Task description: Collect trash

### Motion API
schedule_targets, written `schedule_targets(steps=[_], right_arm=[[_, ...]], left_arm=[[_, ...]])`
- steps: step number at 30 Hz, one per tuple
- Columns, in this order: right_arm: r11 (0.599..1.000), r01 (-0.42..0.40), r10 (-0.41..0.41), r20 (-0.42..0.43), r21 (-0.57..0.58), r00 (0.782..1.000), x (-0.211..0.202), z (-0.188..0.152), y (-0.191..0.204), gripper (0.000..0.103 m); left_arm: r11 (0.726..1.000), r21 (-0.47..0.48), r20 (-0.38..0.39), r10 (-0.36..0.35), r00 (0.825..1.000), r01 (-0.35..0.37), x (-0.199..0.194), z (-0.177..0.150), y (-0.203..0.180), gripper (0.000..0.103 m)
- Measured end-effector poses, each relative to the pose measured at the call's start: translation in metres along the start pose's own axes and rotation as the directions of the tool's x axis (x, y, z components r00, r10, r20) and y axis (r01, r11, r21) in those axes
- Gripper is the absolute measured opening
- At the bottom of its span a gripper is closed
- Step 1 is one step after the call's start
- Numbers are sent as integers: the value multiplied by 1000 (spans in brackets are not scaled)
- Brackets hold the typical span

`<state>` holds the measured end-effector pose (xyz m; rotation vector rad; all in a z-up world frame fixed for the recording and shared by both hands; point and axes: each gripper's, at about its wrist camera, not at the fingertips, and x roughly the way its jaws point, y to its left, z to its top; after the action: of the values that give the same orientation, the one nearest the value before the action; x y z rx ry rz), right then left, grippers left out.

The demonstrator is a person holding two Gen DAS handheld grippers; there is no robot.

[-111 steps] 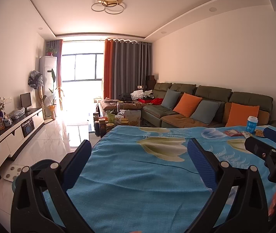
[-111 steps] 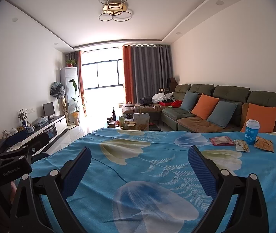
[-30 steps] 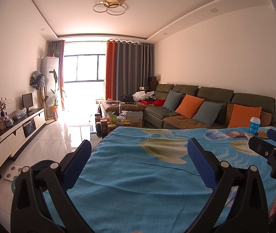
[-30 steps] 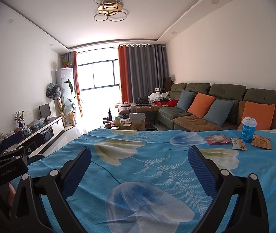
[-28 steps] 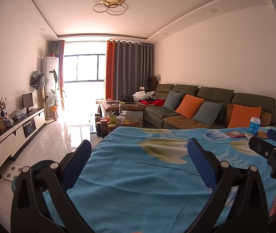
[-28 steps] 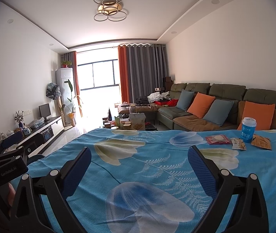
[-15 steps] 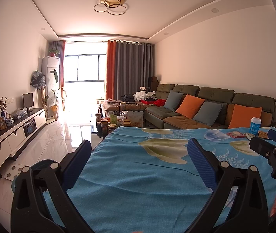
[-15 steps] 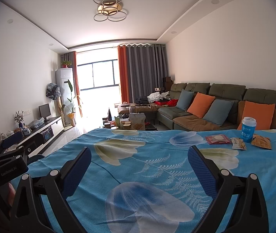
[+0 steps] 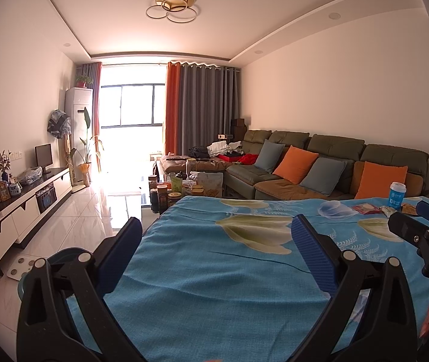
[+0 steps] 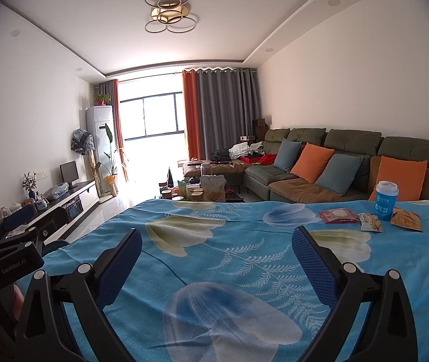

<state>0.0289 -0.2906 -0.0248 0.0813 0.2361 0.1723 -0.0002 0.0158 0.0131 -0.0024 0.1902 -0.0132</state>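
Four pieces of trash sit grouped at the far right corner of a tabletop (image 10: 244, 271) draped in a blue floral cloth: a blue paper cup (image 10: 386, 200) with a white lid stands upright, a red wrapper (image 10: 337, 216) lies flat well to the cup's left, a pale snack packet (image 10: 371, 222) lies just left of the cup's base, and an orange-brown packet (image 10: 406, 219) lies just right of it. From the left wrist view the same cup (image 9: 397, 195) and red wrapper (image 9: 367, 209) appear small at the cloth's far right edge.

The right hand-held gripper (image 10: 214, 267) hovers above the cloth, well short of the cup and to its left, its blue-padded jaws spread wide and holding nothing. The left hand-held gripper (image 9: 214, 256) hangs over the cloth's left edge, far from the cup, jaws likewise spread and empty; a dark blue bin (image 9: 60, 256) shows on the floor below its left finger.

Behind the cup runs a green sofa (image 10: 350, 150) with orange and grey-blue cushions. Far to the cup's left, past a cluttered coffee table (image 10: 202, 190), a bright window (image 10: 151, 114) is flanked by orange and grey curtains.
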Motion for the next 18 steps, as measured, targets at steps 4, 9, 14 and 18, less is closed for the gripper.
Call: schedule_targets(steps=[4, 9, 14, 18], right_arm=[[1000, 1, -1, 1, -2, 1000, 0, 0, 0, 96], [1000, 0, 0, 1, 1, 1000, 0, 0, -1, 96], [1000, 0, 0, 0, 0, 1000, 1, 2, 0, 96], [1000, 2, -2, 0, 1, 1000, 0, 1, 0, 96]], left_arm=[[1000, 0, 1, 1, 1000, -1, -1, 0, 0, 97], [1000, 0, 0, 1, 1000, -1, 0, 0, 0, 97], [1000, 0, 0, -1, 1000, 1, 0, 0, -1, 97], [1000, 0, 0, -1, 1000, 1, 0, 0, -1, 97]])
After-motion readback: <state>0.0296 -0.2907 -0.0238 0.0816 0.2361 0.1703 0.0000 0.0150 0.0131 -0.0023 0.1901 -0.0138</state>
